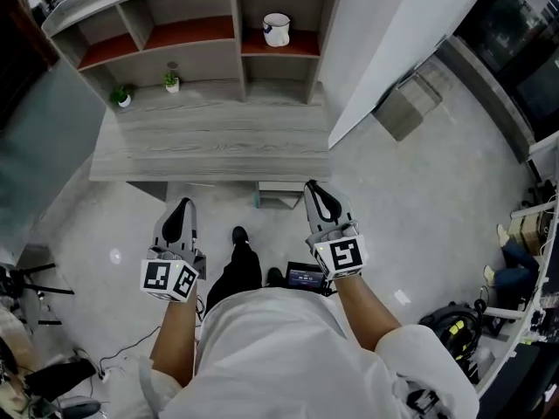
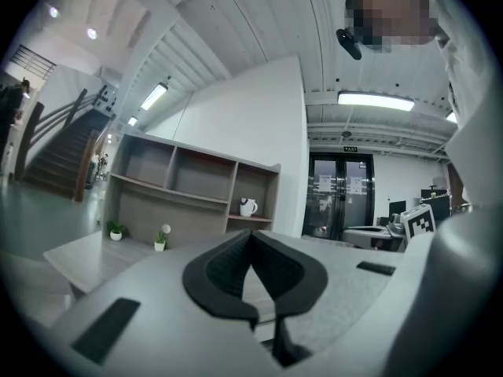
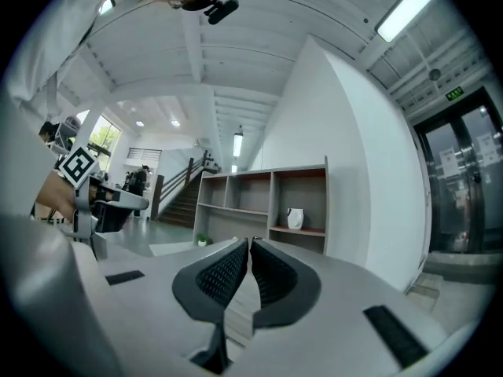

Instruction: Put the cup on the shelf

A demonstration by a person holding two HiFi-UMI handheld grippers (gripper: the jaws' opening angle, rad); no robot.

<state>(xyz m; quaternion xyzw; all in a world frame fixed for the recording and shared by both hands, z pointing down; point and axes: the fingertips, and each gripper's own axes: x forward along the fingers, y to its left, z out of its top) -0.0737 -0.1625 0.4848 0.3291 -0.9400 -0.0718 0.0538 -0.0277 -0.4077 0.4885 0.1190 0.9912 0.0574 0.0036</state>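
Left gripper and right gripper: my jaws are closed on nothing, short of the worktop's near edge. The cup stands upright in the shelf's right compartment. Risk: reaching in again with closed jaws could tip it.

Seen from above, a person holds the left gripper and right gripper out ahead of the torso, forearms bare and apart. Both point forward, each with jaws pressed together on nothing.
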